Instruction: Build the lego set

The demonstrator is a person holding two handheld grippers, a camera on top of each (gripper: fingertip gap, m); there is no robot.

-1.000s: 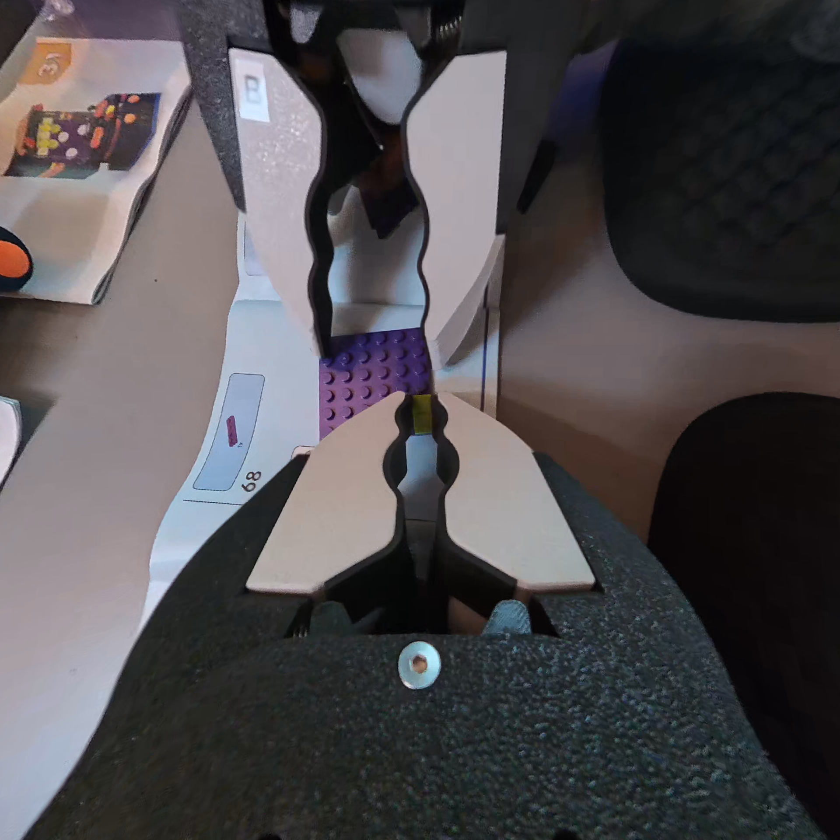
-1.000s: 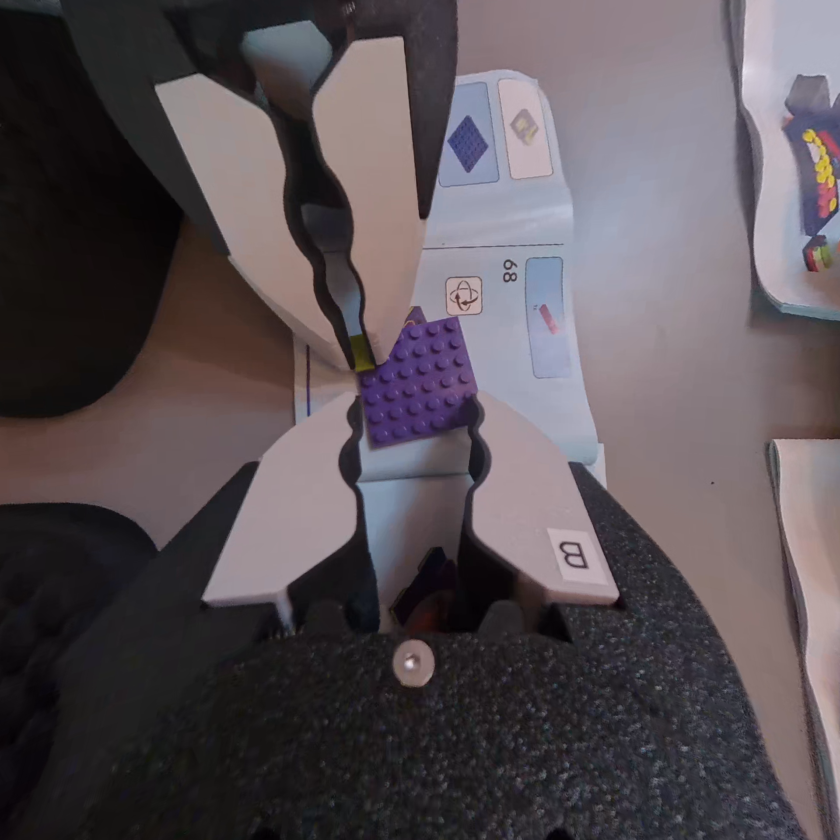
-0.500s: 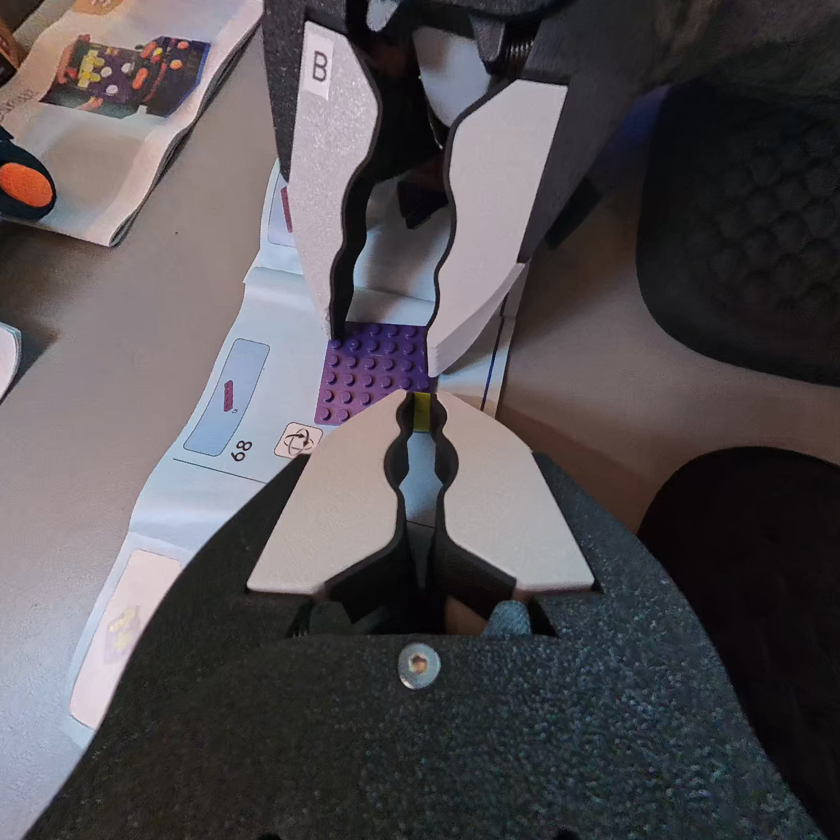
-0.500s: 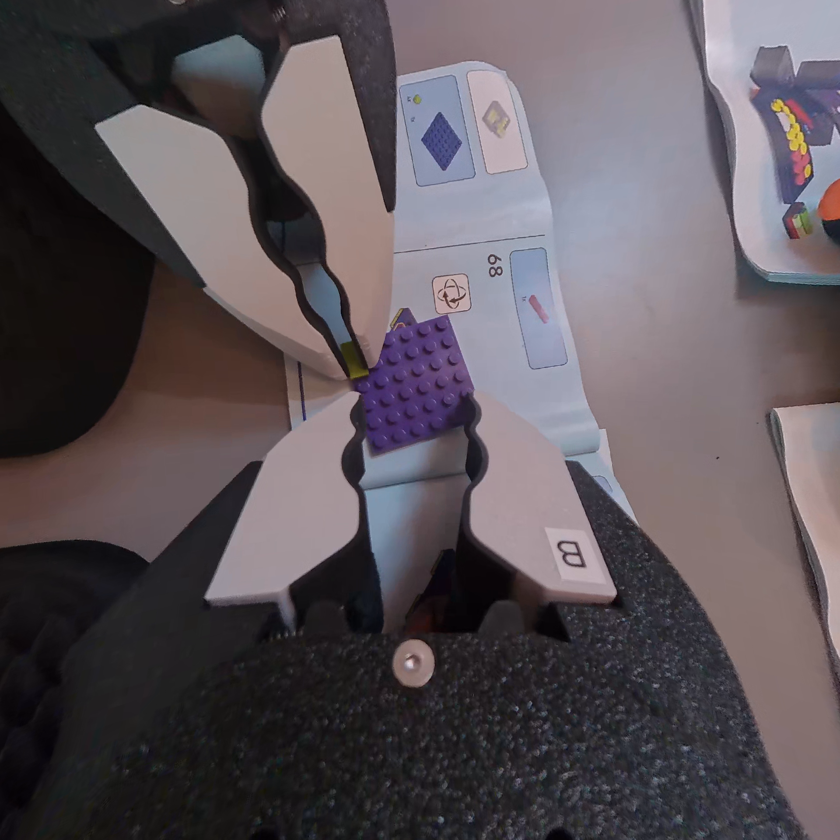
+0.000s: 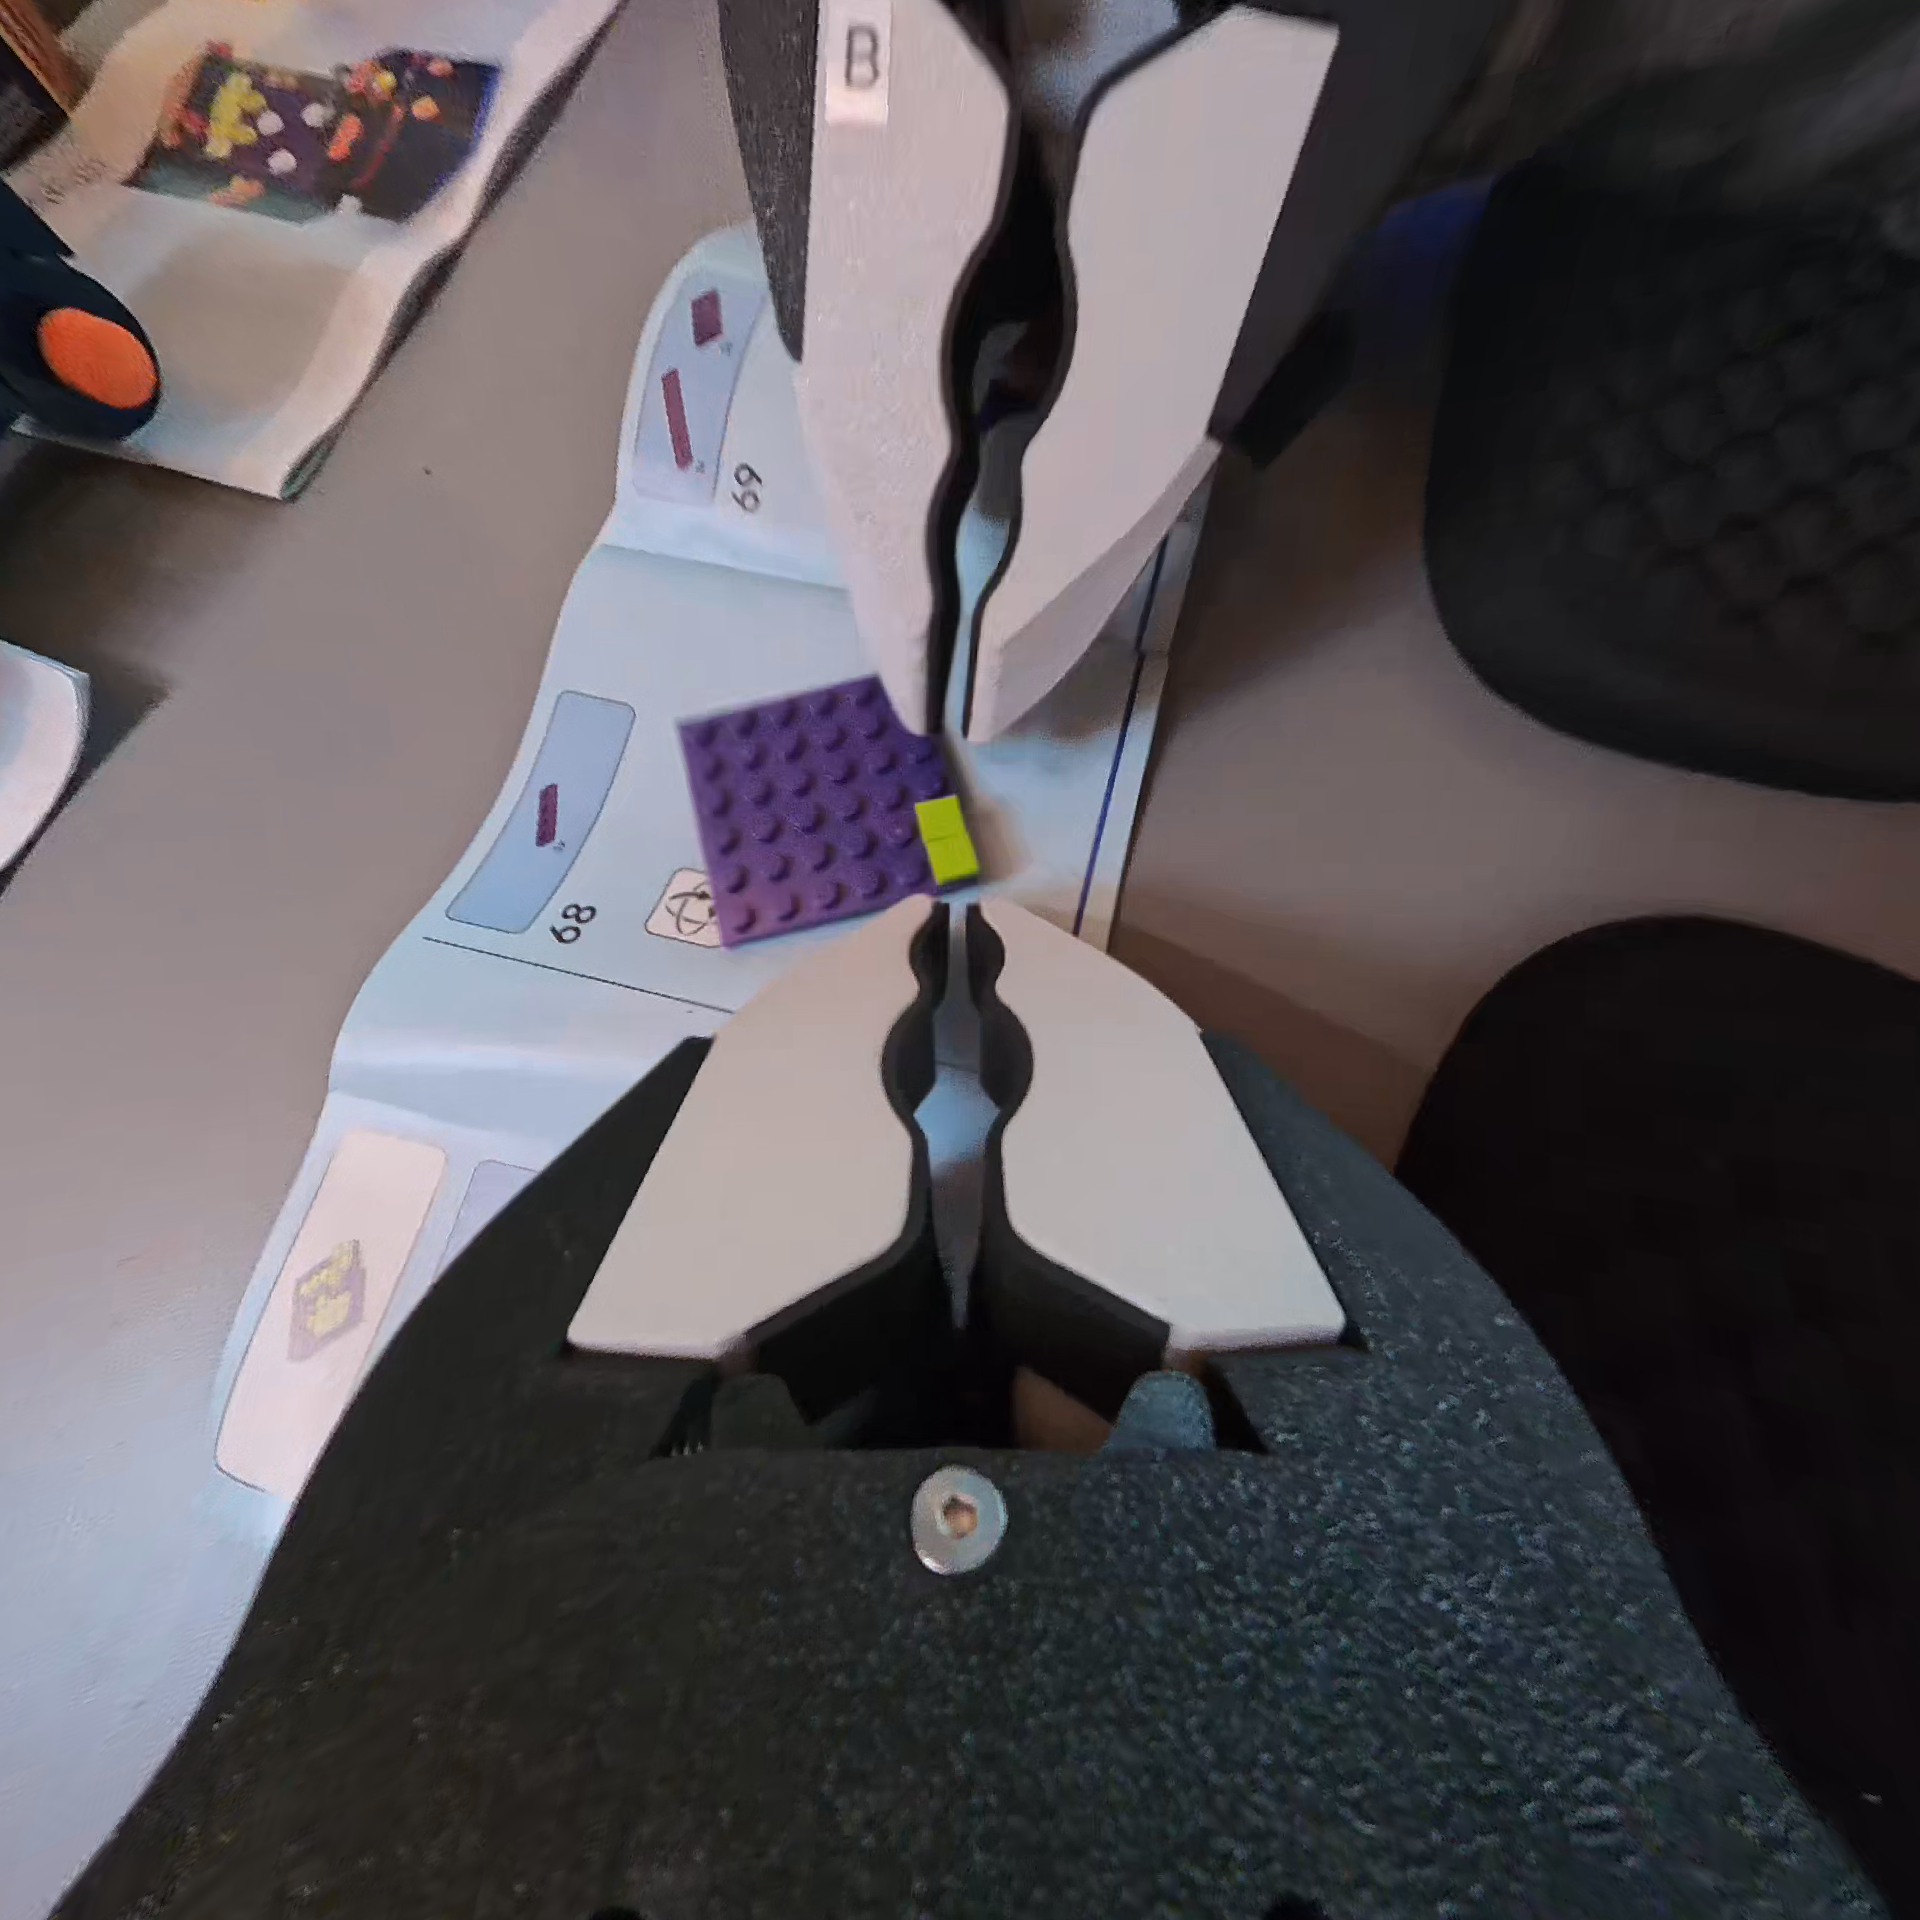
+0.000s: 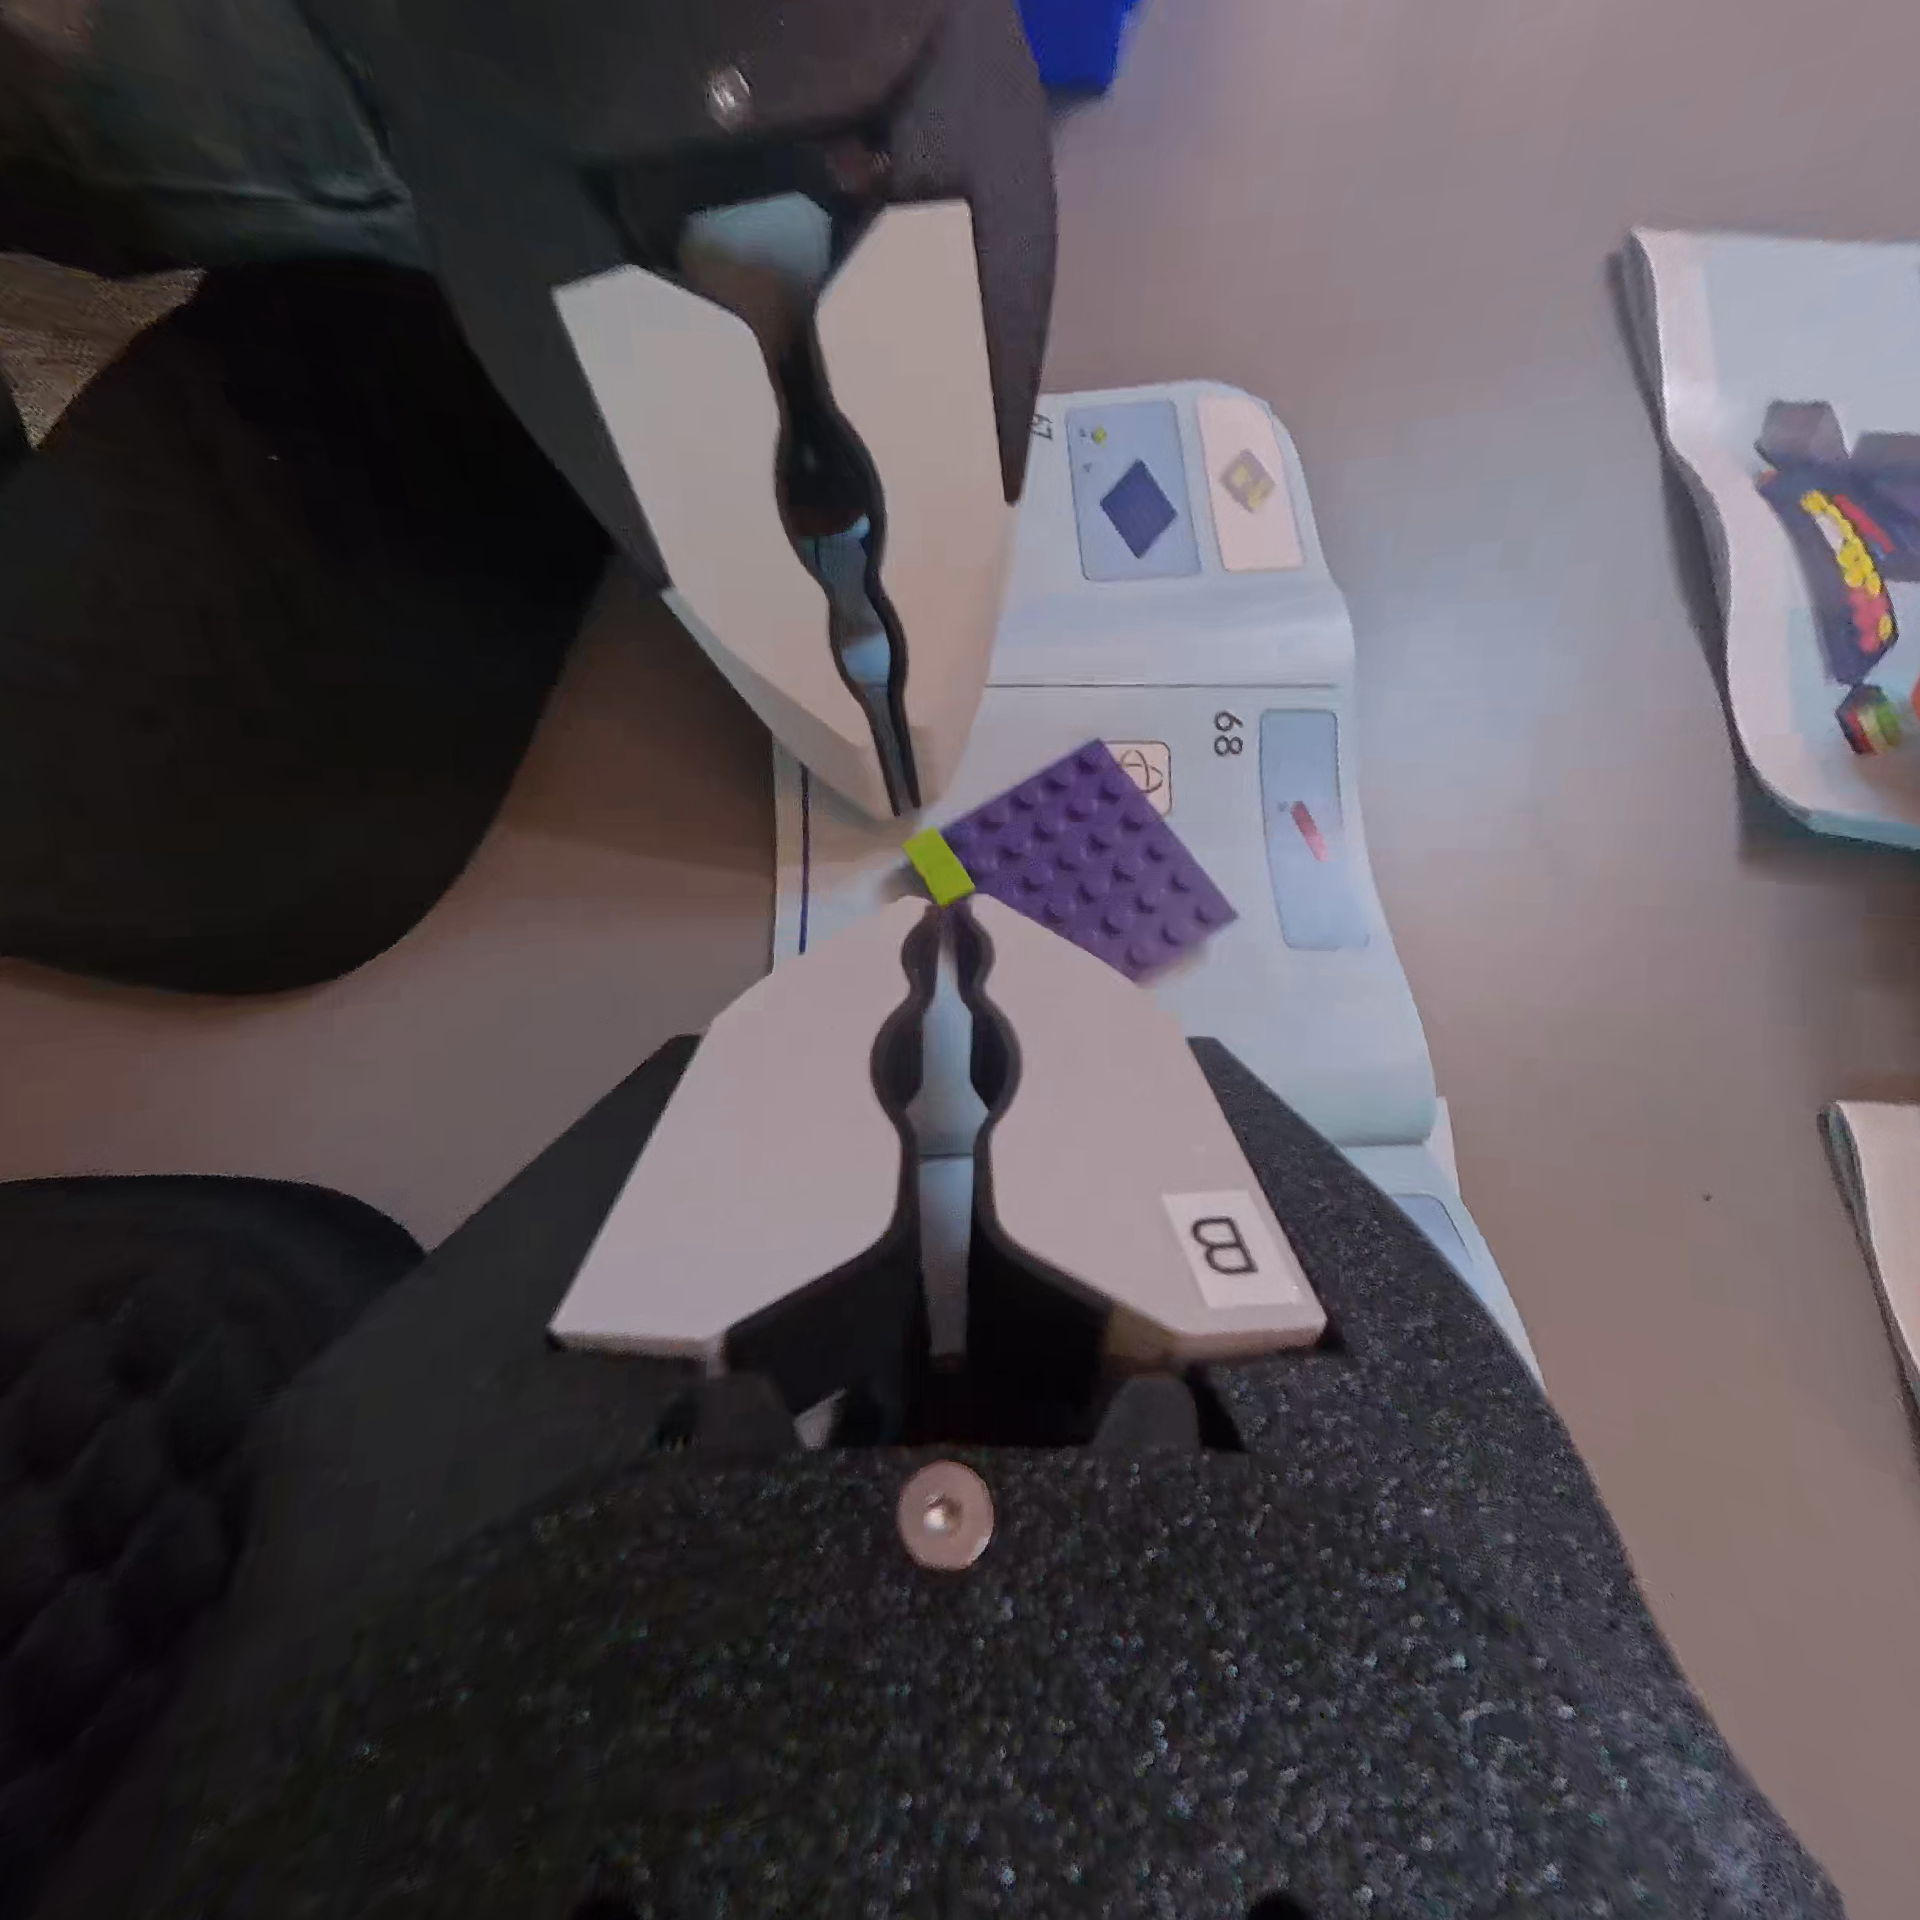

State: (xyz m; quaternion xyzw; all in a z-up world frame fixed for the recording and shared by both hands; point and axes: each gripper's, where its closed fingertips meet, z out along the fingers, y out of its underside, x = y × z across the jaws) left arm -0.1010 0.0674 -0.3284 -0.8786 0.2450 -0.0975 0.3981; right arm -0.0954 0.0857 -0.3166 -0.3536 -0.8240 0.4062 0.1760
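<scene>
A: Purple plate (image 5: 816,805) lies flat on the open instruction booklet (image 5: 520,997), lime tile (image 5: 945,842) sitting at its corner edge.

B: Why on the booklet?

A: Probably matching the pictured step. Table (image 5: 208,675) below.

B: Grippers?

A: Left gripper (image 5: 948,914) fingers nearly together, nothing between them, tips just beside the tile. Right gripper (image 6: 940,914) likewise pinched near closed and empty, tips by the tile's other side. Guess both are set to press it down.

B: Seated?

A: Cannot tell.
</scene>
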